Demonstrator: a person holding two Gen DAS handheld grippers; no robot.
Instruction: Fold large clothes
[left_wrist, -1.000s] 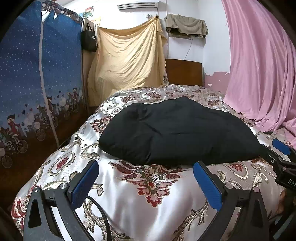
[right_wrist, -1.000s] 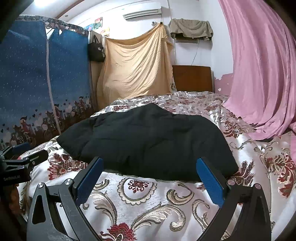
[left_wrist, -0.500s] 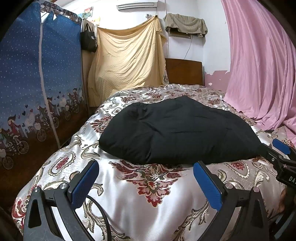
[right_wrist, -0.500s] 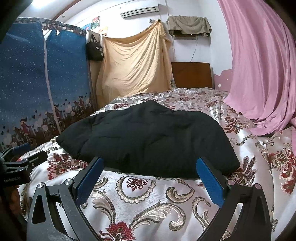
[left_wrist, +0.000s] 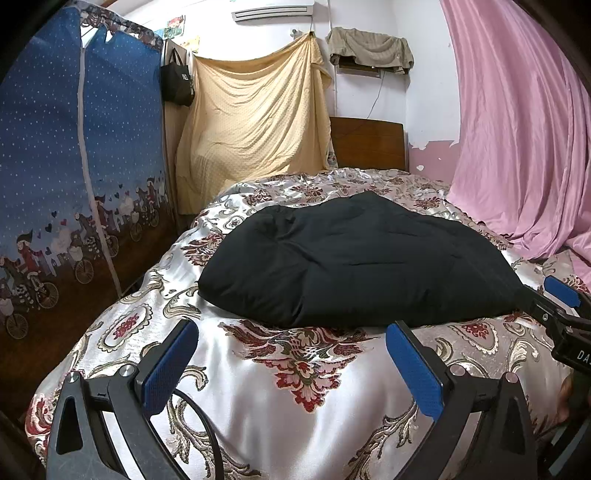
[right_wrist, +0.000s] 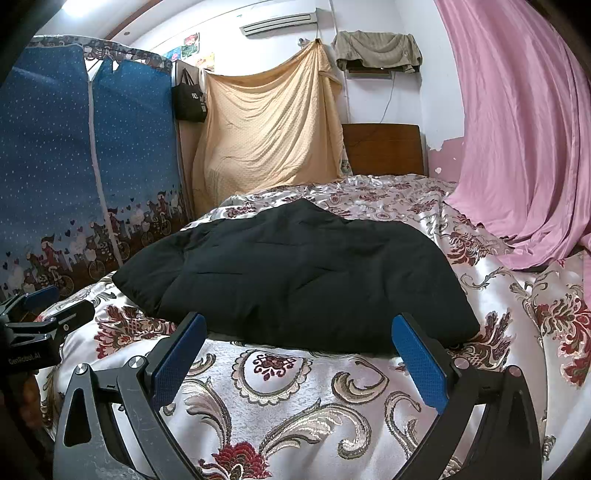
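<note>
While spread crosswise on the bedspread (left_wrist: 295, 387), black garment (left_wrist: 351, 266) ahead of left tongs (left_wrist: 291, 362) and right tongs (right_wrist: 299, 350), both wide, empty.

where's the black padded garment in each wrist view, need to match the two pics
Left wrist view: the black padded garment lies centre frame on the floral satin bedspread, just beyond the open left gripper.
Right wrist view: it lies centre frame, slightly left, just beyond the open right gripper.
Shared landmark: the yellow cloth hanging on the back wall.
</note>
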